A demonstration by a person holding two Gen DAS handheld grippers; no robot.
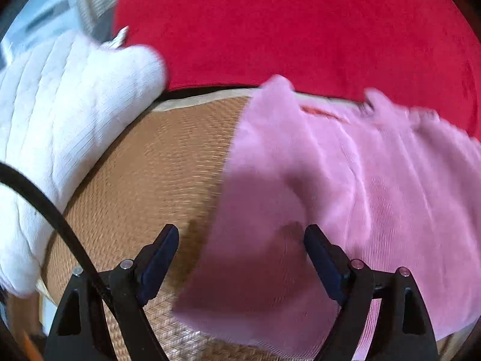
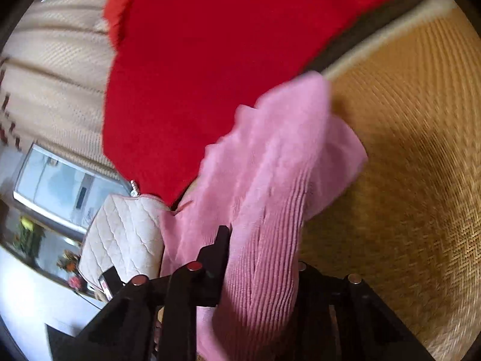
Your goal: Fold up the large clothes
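Note:
A pink ribbed knit garment (image 1: 345, 180) lies spread on a woven straw mat (image 1: 156, 168). My left gripper (image 1: 240, 246) is open and empty, its fingers hovering just above the garment's near left edge. In the right wrist view the same pink garment (image 2: 270, 198) hangs in a bunched fold from my right gripper (image 2: 258, 258), which is shut on it and lifts it off the mat (image 2: 405, 150). The right finger of that gripper is hidden behind the cloth.
A red blanket (image 1: 294, 30) lies along the mat's far edge and shows in the right wrist view (image 2: 195, 60). A white knit garment (image 1: 66, 114) lies at the left. A quilted white cushion (image 2: 120, 234) sits beside the right gripper. A black cable (image 1: 45, 207) crosses the lower left.

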